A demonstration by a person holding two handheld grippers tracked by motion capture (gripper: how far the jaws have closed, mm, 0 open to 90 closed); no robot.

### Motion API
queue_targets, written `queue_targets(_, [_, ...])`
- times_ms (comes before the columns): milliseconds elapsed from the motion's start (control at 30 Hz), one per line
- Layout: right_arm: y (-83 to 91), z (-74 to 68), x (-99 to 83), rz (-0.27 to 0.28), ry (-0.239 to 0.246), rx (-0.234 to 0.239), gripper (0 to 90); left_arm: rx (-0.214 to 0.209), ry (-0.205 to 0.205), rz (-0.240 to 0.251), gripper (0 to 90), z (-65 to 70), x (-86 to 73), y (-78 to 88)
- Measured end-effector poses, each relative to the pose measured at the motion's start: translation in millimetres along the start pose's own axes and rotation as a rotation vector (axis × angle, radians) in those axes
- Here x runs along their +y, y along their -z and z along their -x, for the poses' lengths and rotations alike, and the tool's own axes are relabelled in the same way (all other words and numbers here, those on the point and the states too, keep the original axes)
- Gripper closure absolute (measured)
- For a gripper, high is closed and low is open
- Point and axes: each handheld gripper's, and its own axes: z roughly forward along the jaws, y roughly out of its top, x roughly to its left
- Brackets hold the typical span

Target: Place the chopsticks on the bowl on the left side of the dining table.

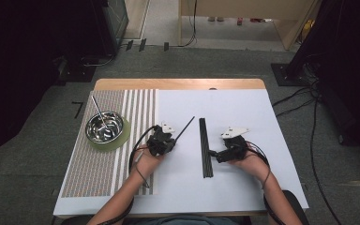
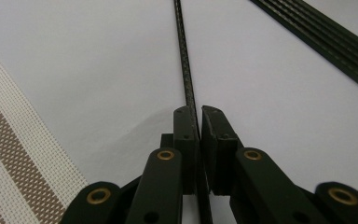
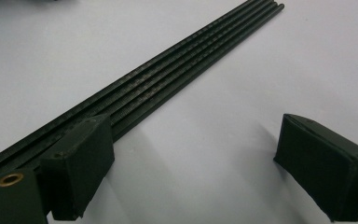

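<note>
My left gripper (image 1: 174, 139) (image 2: 199, 116) is shut on a single thin black rod (image 1: 185, 127) (image 2: 182, 51), which runs forward from its tips over the white sheet. Several more black rods (image 1: 206, 147) (image 3: 177, 70) lie side by side in a straight row in the middle of the sheet; the left gripper view shows that row of rods (image 2: 326, 42) at its upper right. My right gripper (image 1: 213, 153) (image 3: 193, 154) stands open at the row's right side. Its left jaw rests over the near end of the rods, and nothing is gripped between its pads.
A steel bowl (image 1: 105, 127) with a metal utensil leaning in it sits on a green coaster on a striped placemat (image 1: 98, 173) at the left. A white sheet (image 1: 243, 187) covers the rest of the wooden table. Cables trail on the carpet to the right.
</note>
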Motion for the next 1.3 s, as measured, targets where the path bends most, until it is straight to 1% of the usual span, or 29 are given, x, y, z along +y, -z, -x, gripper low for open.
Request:
queue_targets(33, [0.0, 0.0, 0.0, 0.0, 0.0, 0.0, 10.9, -0.029, 0.036, -0.001, 86.3, -4.4, 0.2, 0.2])
queue_targets(100, [0.0, 0.0, 0.0, 0.0, 0.0, 0.0, 10.9, -0.05, 0.073, -0.002, 86.6, -7.9, 0.7, 0.4])
queue_targets(133, [0.0, 0.0, 0.0, 0.0, 0.0, 0.0, 10.9, -0.046, 0.074, -0.011, 87.1, -8.8, 1.3, 1.2])
queue_targets(200, [-0.1, 0.2, 0.0, 0.001, 0.002, 0.0, 10.9, -0.052, 0.071, -0.021, 87.3, -9.6, 1.7, 2.4])
queue_targets(267, [-0.1, 0.2, 0.0, 0.002, 0.002, 0.0, 10.9, -0.06, 0.074, -0.02, 87.4, -10.2, 1.5, 3.1])
queue_targets(333, [-0.1, 0.2, 0.0, 0.001, 0.002, 0.0, 10.9, -0.064, 0.066, -0.024, 87.4, -10.5, 1.8, 4.2])
queue_targets(600, [0.0, 0.0, 0.1, 0.001, 0.0, 0.0, 10.9, -0.085, 0.065, -0.005, 87.5, -12.2, 3.9, 12.0])
queue_targets(633, [-0.1, 0.0, 0.1, 0.001, 0.001, 0.0, 10.9, -0.09, 0.073, 0.001, 87.6, -13.8, 4.3, 14.6])
queue_targets(767, [-0.1, 0.0, 0.0, 0.001, 0.001, 0.0, 10.9, -0.104, 0.081, 0.013, 87.6, -17.4, 5.2, 20.0])
queue_targets(1000, [-0.2, 0.2, 0.1, 0.003, 0.002, 0.001, 10.9, -0.104, 0.084, 0.028, 87.6, -24.7, 5.5, 28.8])
queue_targets(1133, [-0.2, 0.1, 0.1, 0.003, 0.001, 0.001, 10.9, -0.109, 0.085, 0.024, 87.6, -27.9, 5.6, 31.2])
queue_targets(1233, [-0.2, 0.1, 0.0, 0.003, 0.001, 0.002, 10.9, -0.105, 0.071, 0.017, 87.6, -30.6, 5.4, 34.6])
queue_targets(1300, [-0.2, 0.1, 0.0, 0.003, 0.002, 0.001, 10.9, -0.106, 0.073, 0.019, 87.6, -32.6, 5.1, 36.3])
